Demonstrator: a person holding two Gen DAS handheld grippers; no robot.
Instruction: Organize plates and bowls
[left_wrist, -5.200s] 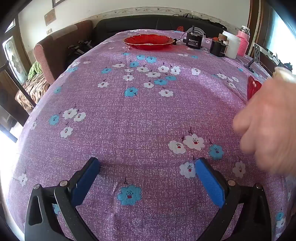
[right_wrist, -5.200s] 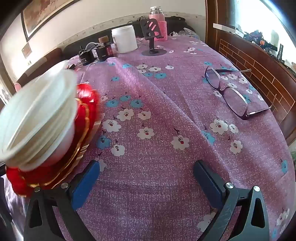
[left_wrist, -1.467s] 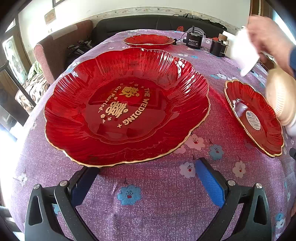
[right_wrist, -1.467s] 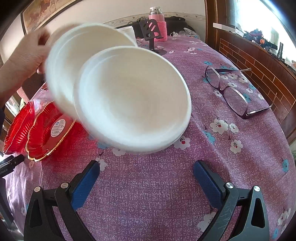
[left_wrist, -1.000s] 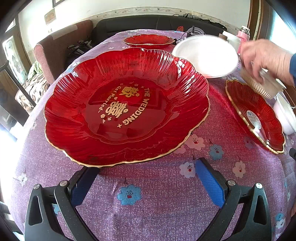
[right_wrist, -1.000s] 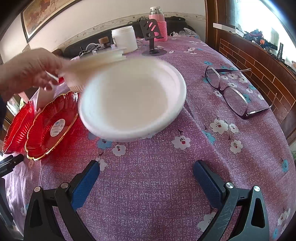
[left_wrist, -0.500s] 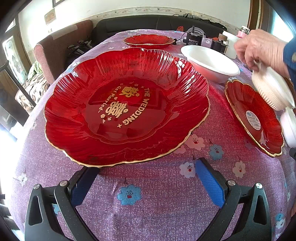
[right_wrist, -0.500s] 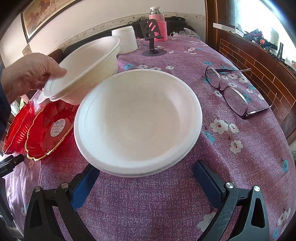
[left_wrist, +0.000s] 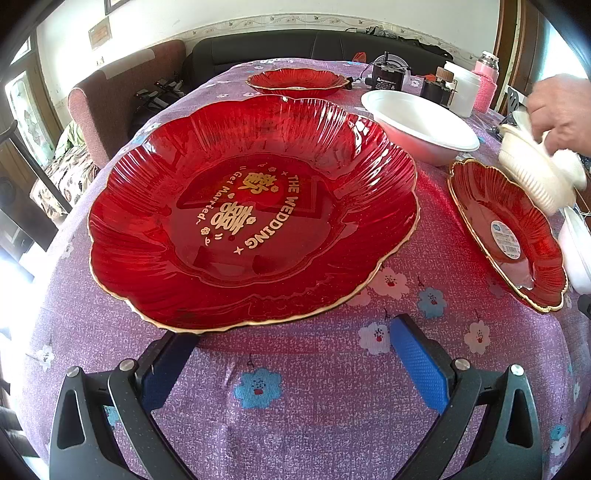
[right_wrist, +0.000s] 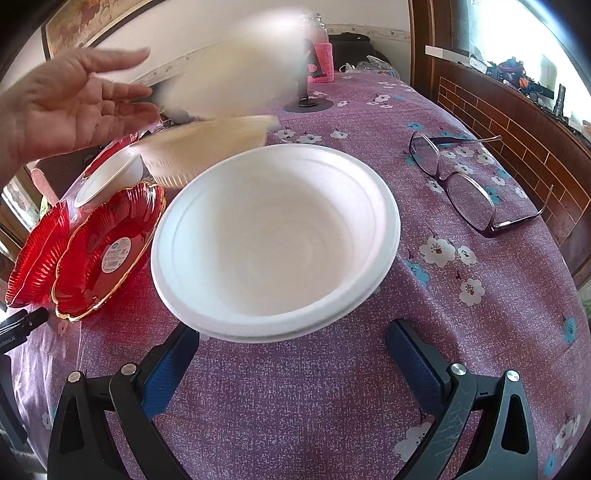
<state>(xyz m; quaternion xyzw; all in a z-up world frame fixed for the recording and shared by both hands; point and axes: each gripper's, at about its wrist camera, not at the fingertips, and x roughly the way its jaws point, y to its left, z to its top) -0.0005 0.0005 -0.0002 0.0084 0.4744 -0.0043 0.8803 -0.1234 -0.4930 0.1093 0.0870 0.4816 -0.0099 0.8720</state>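
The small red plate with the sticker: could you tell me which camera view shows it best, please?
The left wrist view: the small red plate lies almost wholly unobstructed there, gold rim and sticker clear. In the right wrist view, the same plate sits at the left edge, partly covered by the white bowl.

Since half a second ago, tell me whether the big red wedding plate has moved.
No. The big red wedding plate sits in the same spot against the tablecloth's flower print.

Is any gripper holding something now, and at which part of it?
No. The left gripper and right gripper are open and empty. A bare hand holds stacked ribbed white bowls near the rim.
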